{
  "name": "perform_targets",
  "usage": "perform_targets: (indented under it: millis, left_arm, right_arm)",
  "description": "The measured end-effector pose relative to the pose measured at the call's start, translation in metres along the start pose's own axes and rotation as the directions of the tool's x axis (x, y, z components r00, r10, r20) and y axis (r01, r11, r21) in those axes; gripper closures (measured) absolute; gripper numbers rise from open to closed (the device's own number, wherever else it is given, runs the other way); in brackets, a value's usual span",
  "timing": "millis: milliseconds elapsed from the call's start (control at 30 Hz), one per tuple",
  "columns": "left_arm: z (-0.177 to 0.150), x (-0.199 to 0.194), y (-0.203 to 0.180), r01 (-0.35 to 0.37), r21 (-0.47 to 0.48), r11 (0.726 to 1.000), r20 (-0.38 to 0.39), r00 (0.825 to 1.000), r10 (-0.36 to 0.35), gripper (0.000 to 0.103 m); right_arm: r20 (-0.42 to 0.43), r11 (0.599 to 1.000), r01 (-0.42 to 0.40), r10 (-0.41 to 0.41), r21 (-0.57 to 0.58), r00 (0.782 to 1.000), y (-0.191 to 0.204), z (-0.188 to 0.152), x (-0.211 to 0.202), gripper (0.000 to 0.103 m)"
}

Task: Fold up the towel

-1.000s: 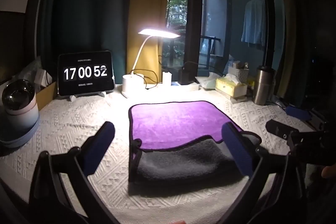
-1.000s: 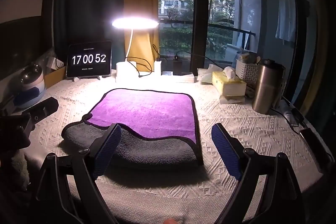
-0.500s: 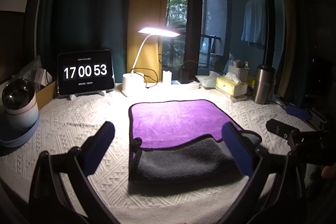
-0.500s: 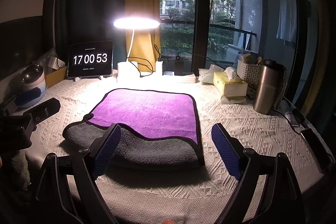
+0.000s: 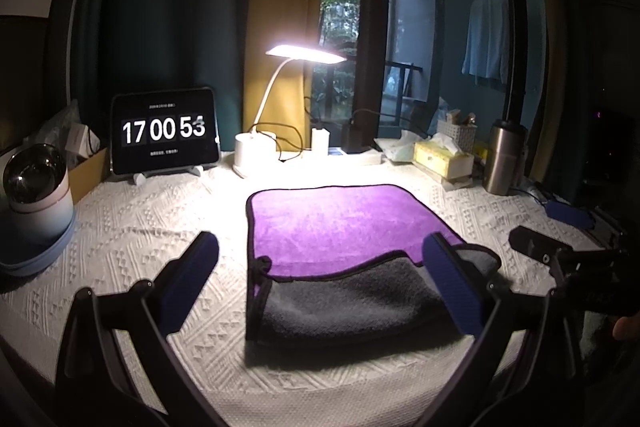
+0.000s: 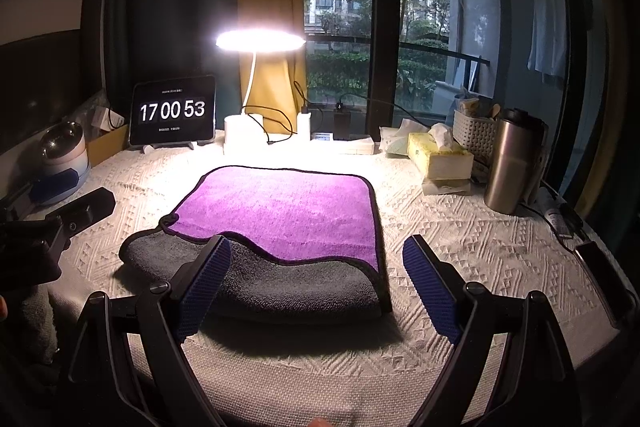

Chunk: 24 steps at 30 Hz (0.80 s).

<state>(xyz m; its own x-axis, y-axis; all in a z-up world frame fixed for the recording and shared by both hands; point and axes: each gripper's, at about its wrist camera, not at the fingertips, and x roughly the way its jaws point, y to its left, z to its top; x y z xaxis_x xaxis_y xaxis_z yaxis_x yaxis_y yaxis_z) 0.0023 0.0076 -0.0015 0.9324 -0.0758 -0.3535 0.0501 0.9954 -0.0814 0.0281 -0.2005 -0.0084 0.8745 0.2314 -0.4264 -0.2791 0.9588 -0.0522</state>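
Observation:
A towel, purple on one face (image 5: 336,223) and grey on the other (image 5: 352,303), lies on the white textured tablecloth with its near edge folded over so the grey side shows. It also shows in the right wrist view (image 6: 288,211). My left gripper (image 5: 320,271) is open and empty, held above the near edge of the towel. My right gripper (image 6: 316,275) is open and empty, over the towel's near right part. Each gripper's body shows at the side of the other's view.
A lit desk lamp (image 5: 256,147) and a tablet clock (image 5: 164,131) stand at the back. A tissue box (image 6: 438,157), basket and steel tumbler (image 6: 510,163) are at the right. A round white device (image 5: 32,187) is at the left. A phone (image 6: 604,279) lies near the right edge.
Both grippers stay open and nearly still. The towel has not moved. The clock went from 17 00 52 to 17 00 53.

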Motion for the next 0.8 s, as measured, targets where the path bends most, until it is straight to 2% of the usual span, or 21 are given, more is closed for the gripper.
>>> perform_targets:
  millis: [800]
  left_arm:
    - [-0.0012,-0.0001,0.0003,-0.003,0.001,1.000,0.002,1.000,0.003,0.001]
  right_arm:
    - [-0.004,1.000,-0.010,0.010,0.004,1.000,0.0025,-0.0006,0.0003,0.013]
